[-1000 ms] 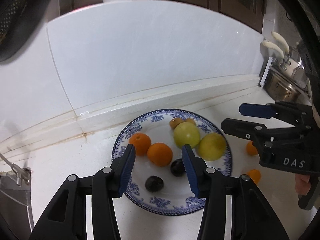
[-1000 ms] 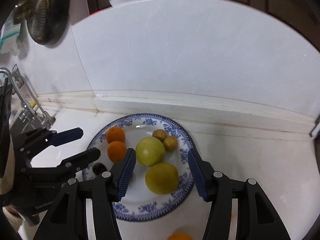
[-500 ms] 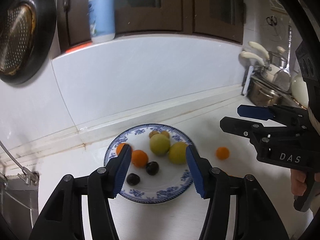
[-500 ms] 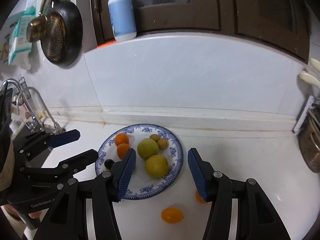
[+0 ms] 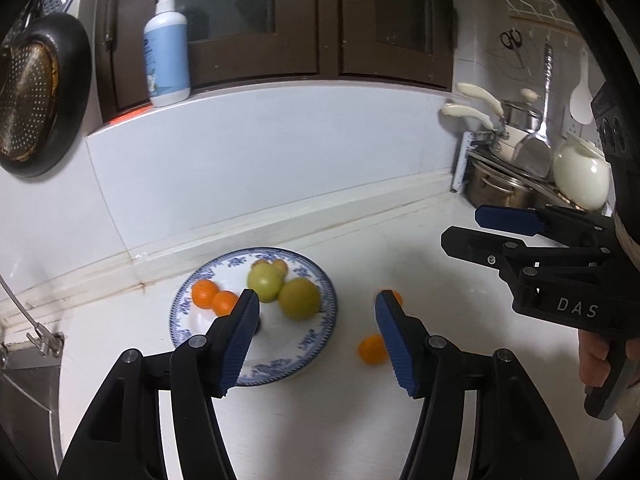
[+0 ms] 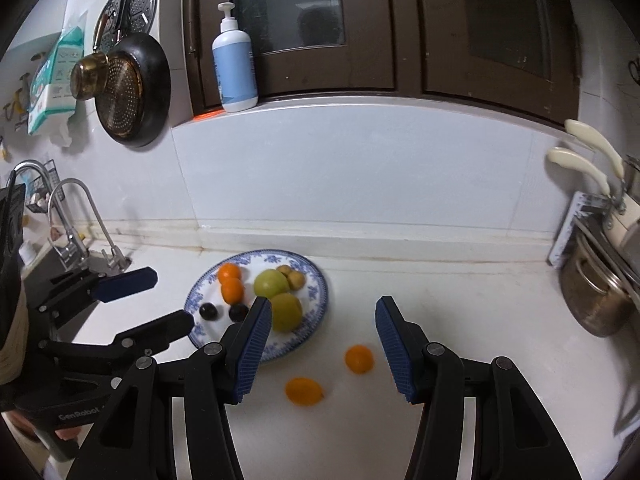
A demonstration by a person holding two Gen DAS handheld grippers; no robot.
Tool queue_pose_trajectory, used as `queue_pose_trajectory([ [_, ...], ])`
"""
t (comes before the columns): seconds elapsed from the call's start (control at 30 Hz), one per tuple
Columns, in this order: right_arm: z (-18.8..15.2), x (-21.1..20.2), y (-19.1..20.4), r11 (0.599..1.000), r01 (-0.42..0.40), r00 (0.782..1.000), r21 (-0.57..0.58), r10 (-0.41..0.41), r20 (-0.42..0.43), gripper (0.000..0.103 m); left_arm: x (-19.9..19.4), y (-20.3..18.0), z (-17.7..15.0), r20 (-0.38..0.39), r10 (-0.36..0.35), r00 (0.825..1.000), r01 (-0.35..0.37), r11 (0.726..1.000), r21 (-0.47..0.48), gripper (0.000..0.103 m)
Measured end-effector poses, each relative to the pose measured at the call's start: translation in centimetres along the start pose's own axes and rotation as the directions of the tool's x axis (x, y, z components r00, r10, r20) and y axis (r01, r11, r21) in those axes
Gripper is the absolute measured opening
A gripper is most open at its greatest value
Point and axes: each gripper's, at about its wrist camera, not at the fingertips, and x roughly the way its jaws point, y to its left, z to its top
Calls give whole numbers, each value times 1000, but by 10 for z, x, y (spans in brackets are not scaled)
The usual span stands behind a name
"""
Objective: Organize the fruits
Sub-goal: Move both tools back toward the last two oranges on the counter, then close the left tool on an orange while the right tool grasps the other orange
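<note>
Blue-padded left tongs (image 5: 316, 336) opening, empty; right tongs (image 6: 322, 346) parted, seemingly empty, above plate (image 6: 318, 300).

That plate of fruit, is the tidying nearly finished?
Mostly. The blue-patterned plate already holds two oranges, two green fruits, two dark plums and two small brown fruits. Nothing is in hand: the left tongs, opening, and right tongs are empty. Two small orange fruits remain on the counter.
</note>
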Motion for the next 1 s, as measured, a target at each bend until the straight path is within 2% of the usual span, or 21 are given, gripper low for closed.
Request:
queue_pose_trajectory([
  [0.2, -16, -8, -16, 1000, 24, 1000, -1, -24, -13, 55, 7, -22, -10, -11, -16, 1000, 16, 999, 28, 59],
  [0.5, -34, 6, -27, 996, 26, 997, -84, -32, -72, 55, 30, -39, -29, -41, -46, 998, 48, 997, 57, 59],
  [0.77, -51, 41, -35, 994, -25, 989, -106, 9, -151, 55, 69, -43, -46, -107, -101, 989, 109, 992, 65, 59],
  [0.9, -60, 63, -38, 993, -43, 981, -107, 22, -194, 55, 86, -41, -53, -143, -108, 984, 116, 992, 55, 59],
  [1.0, -66, 79, -40, 993, -54, 975, -106, 30, -222, 55, 97, -41, -55, -165, -102, 981, 113, 992, 60, 54],
])
